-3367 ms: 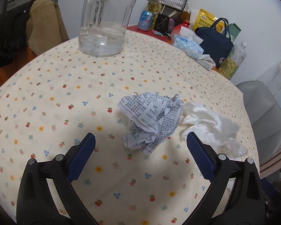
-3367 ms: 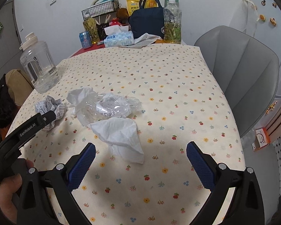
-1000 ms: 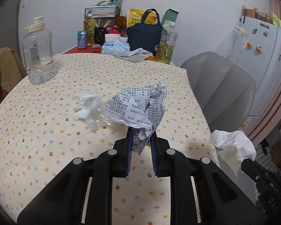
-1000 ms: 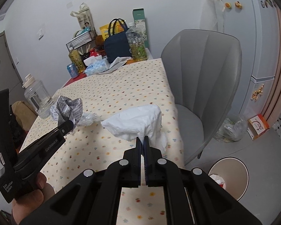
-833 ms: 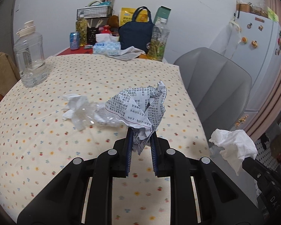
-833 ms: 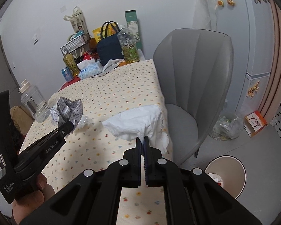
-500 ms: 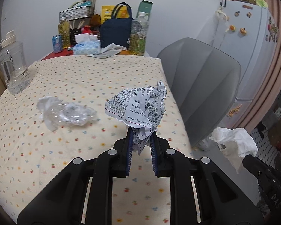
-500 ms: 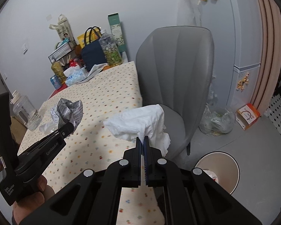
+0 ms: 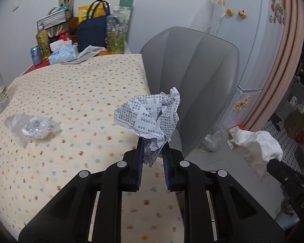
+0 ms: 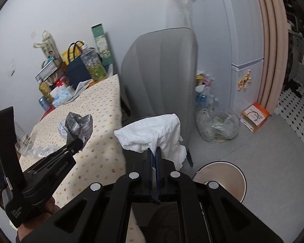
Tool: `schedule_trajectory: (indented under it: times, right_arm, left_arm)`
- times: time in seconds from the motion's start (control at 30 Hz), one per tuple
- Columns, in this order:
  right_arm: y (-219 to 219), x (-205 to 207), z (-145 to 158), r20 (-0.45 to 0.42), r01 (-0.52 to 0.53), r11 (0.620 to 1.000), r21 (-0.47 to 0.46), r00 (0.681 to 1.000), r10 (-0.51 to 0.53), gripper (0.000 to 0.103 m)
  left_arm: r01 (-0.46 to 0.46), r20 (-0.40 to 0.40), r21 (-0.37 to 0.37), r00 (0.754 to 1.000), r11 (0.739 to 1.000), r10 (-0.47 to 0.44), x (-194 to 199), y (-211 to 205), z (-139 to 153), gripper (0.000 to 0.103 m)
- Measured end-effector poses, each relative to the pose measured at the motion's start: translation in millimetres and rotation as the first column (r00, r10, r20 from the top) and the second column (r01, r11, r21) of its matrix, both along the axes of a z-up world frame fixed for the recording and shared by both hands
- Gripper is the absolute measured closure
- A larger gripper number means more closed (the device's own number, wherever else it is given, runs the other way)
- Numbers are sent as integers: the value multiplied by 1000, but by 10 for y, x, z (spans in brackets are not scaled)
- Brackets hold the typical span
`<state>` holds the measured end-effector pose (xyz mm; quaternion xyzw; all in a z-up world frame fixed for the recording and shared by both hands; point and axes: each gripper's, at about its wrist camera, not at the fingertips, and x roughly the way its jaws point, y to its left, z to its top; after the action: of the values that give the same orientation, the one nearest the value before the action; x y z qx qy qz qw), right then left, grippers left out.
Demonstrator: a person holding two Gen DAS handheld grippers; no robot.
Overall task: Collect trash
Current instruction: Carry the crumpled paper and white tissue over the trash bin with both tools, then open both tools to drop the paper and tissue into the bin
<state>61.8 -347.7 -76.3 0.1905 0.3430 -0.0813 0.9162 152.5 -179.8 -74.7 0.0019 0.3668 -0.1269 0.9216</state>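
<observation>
The right gripper (image 10: 154, 151), clamped on a crumpled white tissue (image 10: 152, 133), sits nearer the round beige waste bin (image 10: 223, 172) below-right. The left gripper (image 9: 153, 147) pinches a crumpled printed paper (image 9: 150, 117) over the table (image 9: 71, 93) edge.

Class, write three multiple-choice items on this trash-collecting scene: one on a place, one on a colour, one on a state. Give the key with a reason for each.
1. Where is the trash bin?
A. on the table
B. on the floor beside the grey chair
C. on the chair seat

2. What colour is the tissue in the right gripper?
A. white
B. blue
C. yellow

3. What is the left gripper doing?
A. open and empty
B. shut on the crumpled printed paper
C. resting on the table

Key: 1 B, the bin stands on grey floor; 2 A, it is plain white; 3 B, the paper sits pinched between its pads.
</observation>
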Motion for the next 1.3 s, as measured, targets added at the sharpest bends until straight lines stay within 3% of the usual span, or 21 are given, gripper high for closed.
schedule_trajectory:
  times: [0.47, 0.83, 1.0, 1.07, 1.3]
  right_arm:
    - [-727, -187, -169, -27, 125, 991, 39, 992, -124, 99]
    - [-1193, -241, -576, -96, 193, 977, 90, 978, -184, 99]
    - [-1324, -180, -801, -139, 211, 969, 130, 971, -193, 91]
    - [-1369, -223, -841, -137, 225, 966, 126, 969, -208, 56]
    - [-1529, -348, -851, -132, 267, 957, 117, 959, -251, 56]
  left_arm:
    - [149, -38, 52, 988, 988, -147, -6, -950, -172, 85]
    - [211, -74, 105, 976, 972, -203, 3, -1405, -374, 85]
    - [219, -84, 128, 974, 967, -209, 17, -1502, -443, 85]
    - [219, -90, 134, 974, 966, -209, 40, -1530, -472, 85]
    - [256, -108, 146, 964, 956, -242, -7, -1742, -556, 85]
